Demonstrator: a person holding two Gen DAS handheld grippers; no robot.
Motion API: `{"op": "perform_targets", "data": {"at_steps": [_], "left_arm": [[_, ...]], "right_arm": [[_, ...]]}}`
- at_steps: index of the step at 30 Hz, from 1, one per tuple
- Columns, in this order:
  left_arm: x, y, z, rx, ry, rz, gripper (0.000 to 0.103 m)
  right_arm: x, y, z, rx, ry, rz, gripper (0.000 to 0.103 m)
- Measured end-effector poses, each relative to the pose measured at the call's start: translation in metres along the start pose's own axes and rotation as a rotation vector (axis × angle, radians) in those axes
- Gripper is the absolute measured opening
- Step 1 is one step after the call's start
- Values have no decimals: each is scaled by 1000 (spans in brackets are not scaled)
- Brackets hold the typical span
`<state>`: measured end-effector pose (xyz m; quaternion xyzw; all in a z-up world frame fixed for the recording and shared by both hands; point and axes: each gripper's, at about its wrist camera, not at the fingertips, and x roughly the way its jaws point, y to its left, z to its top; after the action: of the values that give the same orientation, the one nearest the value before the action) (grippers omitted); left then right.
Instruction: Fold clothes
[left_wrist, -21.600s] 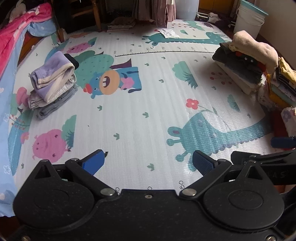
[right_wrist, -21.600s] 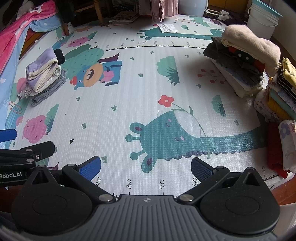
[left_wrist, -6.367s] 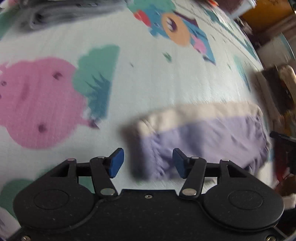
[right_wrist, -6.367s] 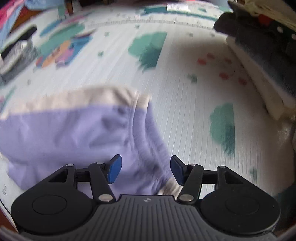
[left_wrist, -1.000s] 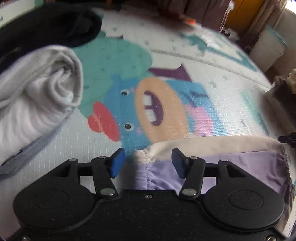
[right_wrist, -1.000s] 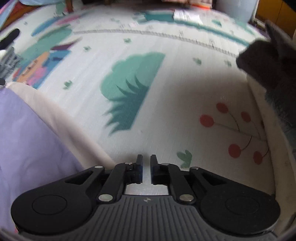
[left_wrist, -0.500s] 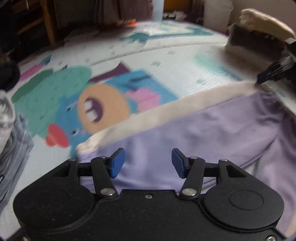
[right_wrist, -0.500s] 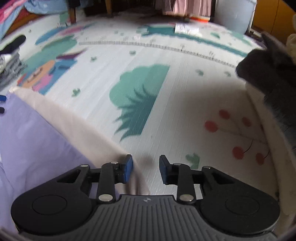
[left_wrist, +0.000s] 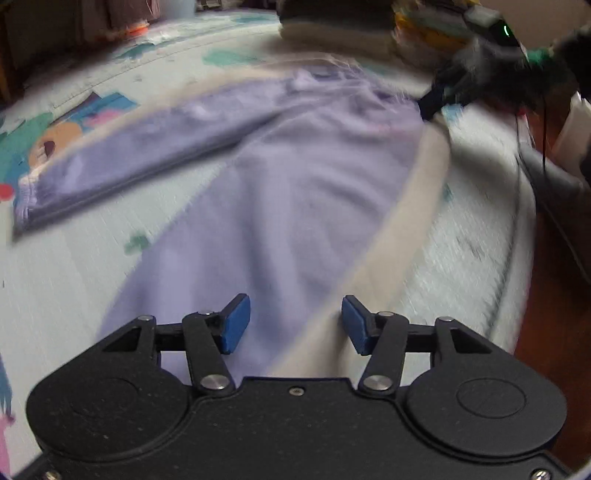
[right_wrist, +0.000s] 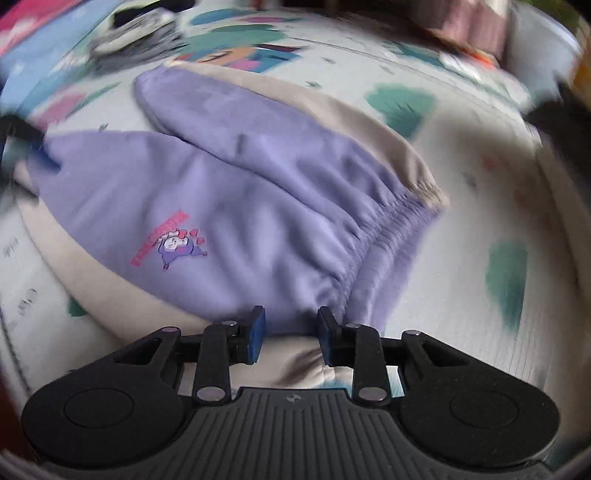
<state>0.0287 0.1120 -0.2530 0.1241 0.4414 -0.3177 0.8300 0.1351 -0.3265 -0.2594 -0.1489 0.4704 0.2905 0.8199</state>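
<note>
A pair of lilac trousers with cream side stripes lies spread on the play mat, its two legs apart. My left gripper is open and empty above the end of the near leg. In the right wrist view the trousers show their elastic waistband and a small pink cartoon print. My right gripper is open at the waistband's near corner, jaws on either side of the cloth edge, not closed on it. The right gripper also shows, blurred, in the left wrist view at the waist end.
The cartoon play mat covers the floor. Stacks of folded clothes stand beyond the trousers at the mat's edge. Another folded pile lies at the far left. Bare wooden floor lies beyond the mat's right edge.
Both views have swung sharply. The left gripper moved from one trouser leg's cuff to the other leg's end. The right gripper turned back to face the waistband and opened wider.
</note>
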Motion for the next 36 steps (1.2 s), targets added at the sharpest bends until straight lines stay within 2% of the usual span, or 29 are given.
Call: {"op": "perform_targets", "data": {"at_steps": [3, 5, 10, 15, 20, 21, 24, 27, 30, 33, 34, 35, 36], "left_arm": [[-20, 4, -9, -60, -23, 3, 54], [-33, 2, -19, -41, -13, 33, 54], [-56, -11, -47, 121, 53, 134, 54], [-53, -15, -56, 303, 115, 219, 54], [-43, -5, -56, 407, 164, 175, 52], [-43, -4, -54, 431, 174, 172, 49], [-41, -6, -52, 531, 195, 212, 37], [-38, -14, -59, 674, 223, 254, 35], [-37, -15, -61, 722, 221, 279, 35], [-34, -15, -60, 755, 235, 275, 35], [-33, -15, -59, 759, 242, 270, 35], [-32, -13, -57, 761, 248, 262, 35], [-32, -11, -55, 751, 257, 248, 31]], "right_arm": [[-18, 8, -10, -30, 26, 0, 31], [-32, 15, -18, -60, 17, 5, 32], [-48, 39, -38, -302, 2, -66, 33], [-41, 51, -47, -582, 11, -154, 35], [-27, 45, -50, -783, 64, -166, 37], [-25, 43, -51, -823, 74, -163, 37], [-25, 42, -55, -938, 72, -178, 35], [-23, 46, -58, -1053, 40, -202, 35], [-16, 51, -58, -1133, 55, -159, 36], [-8, 48, -50, -1133, 96, -102, 38], [-6, 43, -42, -1098, 109, -74, 39], [-5, 39, -36, -1086, 115, -60, 48], [-4, 38, -32, -1096, 122, -48, 45]]}}
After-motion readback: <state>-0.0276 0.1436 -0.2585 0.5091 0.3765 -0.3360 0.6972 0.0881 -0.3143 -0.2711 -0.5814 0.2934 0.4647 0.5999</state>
